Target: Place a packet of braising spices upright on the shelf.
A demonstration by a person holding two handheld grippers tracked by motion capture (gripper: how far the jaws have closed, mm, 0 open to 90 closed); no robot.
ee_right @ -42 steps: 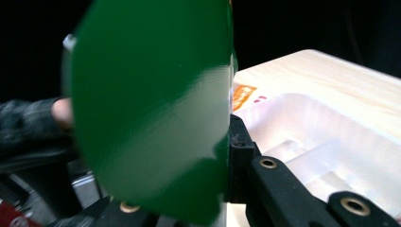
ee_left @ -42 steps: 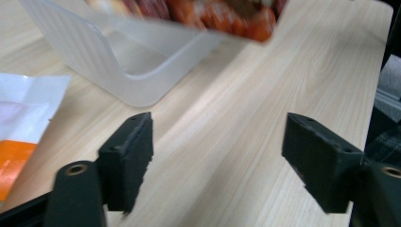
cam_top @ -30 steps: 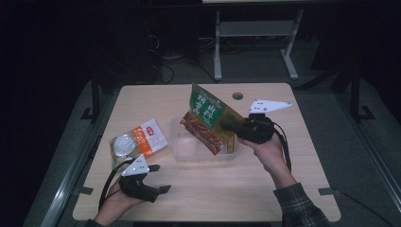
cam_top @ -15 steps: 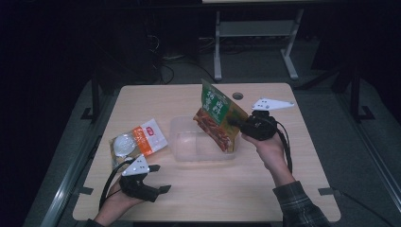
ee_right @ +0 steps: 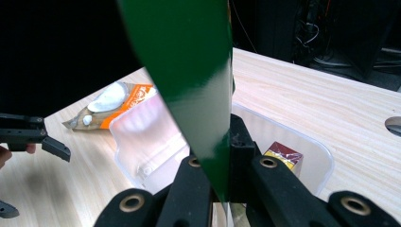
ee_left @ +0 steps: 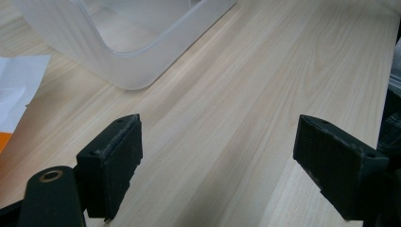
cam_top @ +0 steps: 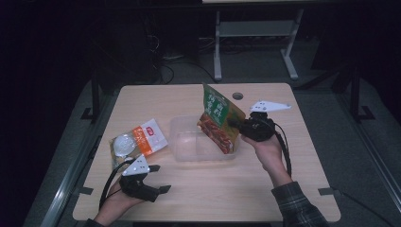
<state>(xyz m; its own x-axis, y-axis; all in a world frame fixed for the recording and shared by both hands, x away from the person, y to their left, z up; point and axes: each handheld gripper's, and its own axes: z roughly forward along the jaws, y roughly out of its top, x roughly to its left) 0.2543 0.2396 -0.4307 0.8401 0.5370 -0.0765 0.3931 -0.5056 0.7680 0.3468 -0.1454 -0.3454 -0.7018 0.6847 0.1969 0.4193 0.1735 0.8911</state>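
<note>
Fingers first, left to right: our left gripper (cam_top: 153, 182) sits lower left of the high view, pads (ee_left: 113, 163) spread wide over bare table (ee_left: 246, 94), holding nothing. Centre frame, the clear tub (cam_top: 189, 146). Our right gripper (cam_top: 235, 126) stays clamped on the green snack bag (cam_top: 218, 118), which has swung from flat over the tub to upright at its right edge, so we're lining it up to drop in. Our right gripper view adds a small dark-red box (ee_right: 283, 155), we think, already inside, and the orange-and-white packet (ee_right: 113, 101) at its upper left.
</note>
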